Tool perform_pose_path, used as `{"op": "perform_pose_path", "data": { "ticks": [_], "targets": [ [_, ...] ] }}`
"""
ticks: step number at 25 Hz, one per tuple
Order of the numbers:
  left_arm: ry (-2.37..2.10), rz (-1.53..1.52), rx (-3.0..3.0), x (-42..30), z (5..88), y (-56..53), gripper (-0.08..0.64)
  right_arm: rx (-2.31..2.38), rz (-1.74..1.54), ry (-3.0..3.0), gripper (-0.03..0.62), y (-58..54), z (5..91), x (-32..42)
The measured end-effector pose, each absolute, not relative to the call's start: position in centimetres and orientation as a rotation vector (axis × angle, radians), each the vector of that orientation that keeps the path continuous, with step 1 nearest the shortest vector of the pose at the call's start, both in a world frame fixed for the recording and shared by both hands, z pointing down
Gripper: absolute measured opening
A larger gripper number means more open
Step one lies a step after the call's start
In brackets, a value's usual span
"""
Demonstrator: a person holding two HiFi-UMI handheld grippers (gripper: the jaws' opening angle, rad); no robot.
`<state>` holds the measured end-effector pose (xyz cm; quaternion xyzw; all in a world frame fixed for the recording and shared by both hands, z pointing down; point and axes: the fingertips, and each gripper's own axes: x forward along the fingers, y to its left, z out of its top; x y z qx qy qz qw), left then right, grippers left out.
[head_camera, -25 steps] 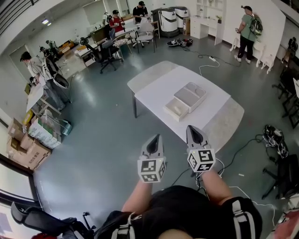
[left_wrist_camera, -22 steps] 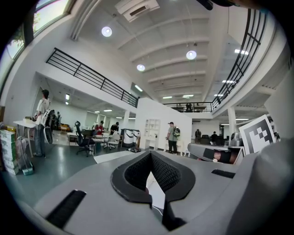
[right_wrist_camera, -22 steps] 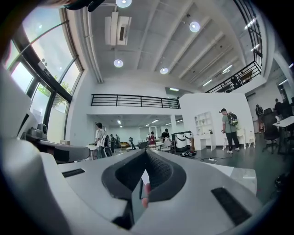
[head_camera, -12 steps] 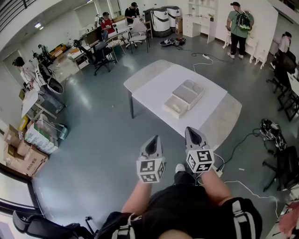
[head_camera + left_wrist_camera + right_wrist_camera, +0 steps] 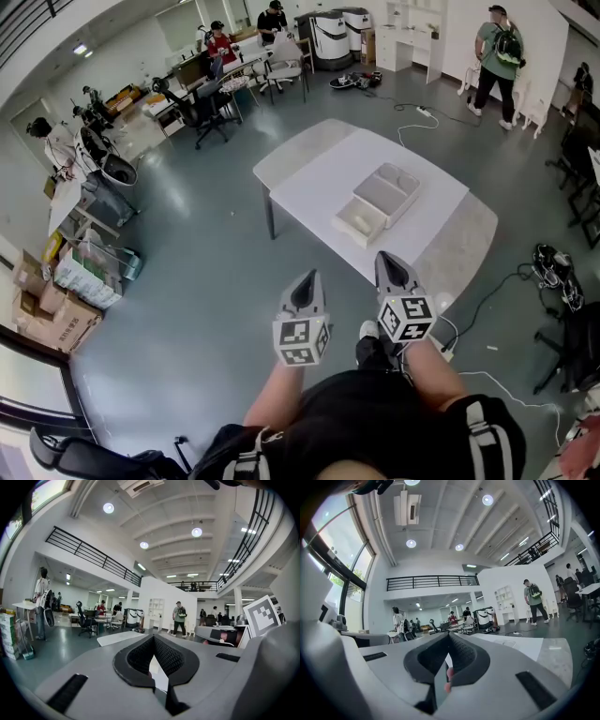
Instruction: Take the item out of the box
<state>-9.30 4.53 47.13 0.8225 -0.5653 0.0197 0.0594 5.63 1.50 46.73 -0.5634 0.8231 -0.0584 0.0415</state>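
Note:
A white table [image 5: 323,173] stands ahead of me on the grey floor. On it lies a shallow white box [image 5: 359,223], and a paler tray or lid [image 5: 390,191] lies touching it on the far side. What is inside the box is too small to make out. My left gripper [image 5: 309,277] and right gripper [image 5: 387,258] are held side by side in front of my body, well short of the table. Both are shut, with nothing between the jaws. The table's edge [image 5: 117,638] shows past the left gripper [image 5: 153,637], and its top [image 5: 520,644] shows past the right gripper [image 5: 449,634].
Cables [image 5: 478,305] and a black bag [image 5: 555,267] lie on the floor right of the table. Cardboard boxes [image 5: 52,314] are stacked far left. Office chairs [image 5: 206,108] and desks with people stand at the back; a person [image 5: 497,56] stands by white shelves.
The view has shifted slightly and the table sits at about the same distance. My shoes now show below the grippers. Both grippers keep their pose and stay shut.

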Motion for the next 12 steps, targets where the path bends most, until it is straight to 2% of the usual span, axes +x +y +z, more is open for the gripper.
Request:
{"op": "perform_pose_path", "data": {
  "ticks": [12],
  "targets": [
    [-1.739, 0.103, 2.531, -6.0, 45.0, -10.6, 0.005, -1.750, 0.006, 2.564, 0.011, -12.3, 45.8, 7.4]
  ]
}}
